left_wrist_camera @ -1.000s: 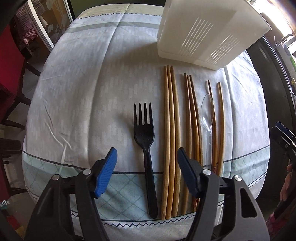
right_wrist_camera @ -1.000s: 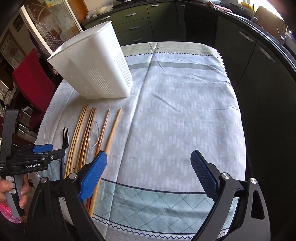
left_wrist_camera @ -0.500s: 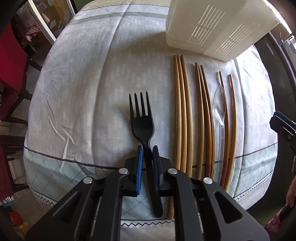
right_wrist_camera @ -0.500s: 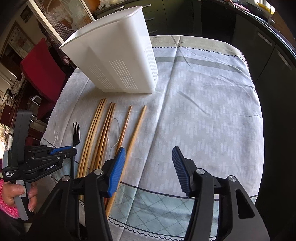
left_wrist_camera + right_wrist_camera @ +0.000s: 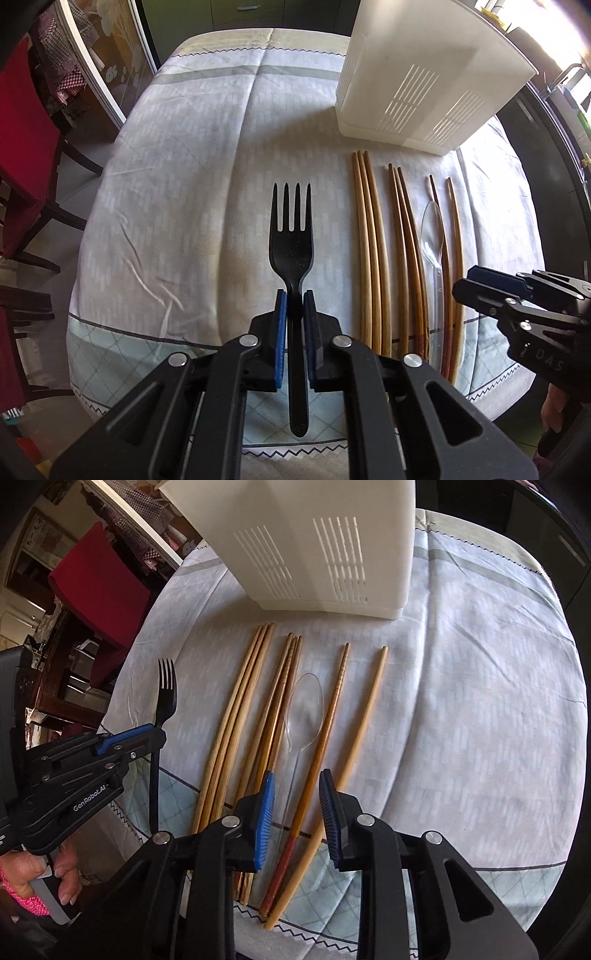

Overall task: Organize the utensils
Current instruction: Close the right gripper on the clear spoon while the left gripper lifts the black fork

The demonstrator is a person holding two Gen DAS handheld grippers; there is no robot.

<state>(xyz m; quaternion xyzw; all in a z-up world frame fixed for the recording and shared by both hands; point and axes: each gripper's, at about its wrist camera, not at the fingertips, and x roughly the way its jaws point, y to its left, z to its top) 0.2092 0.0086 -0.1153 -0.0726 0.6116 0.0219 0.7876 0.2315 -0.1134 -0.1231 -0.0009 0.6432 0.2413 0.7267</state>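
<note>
Lengthwise, fork tines toward caddy.

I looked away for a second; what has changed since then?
The left gripper shut on the black plastic fork and raised it. The right gripper narrowed its jaws over the clear plastic spoon. Wooden chopsticks and white slotted holder stayed.

Utensil holder stands at the table's far side. Before it, left to right: fork, chopstick bundle, second bundle, spoon, two single chopsticks.
</note>
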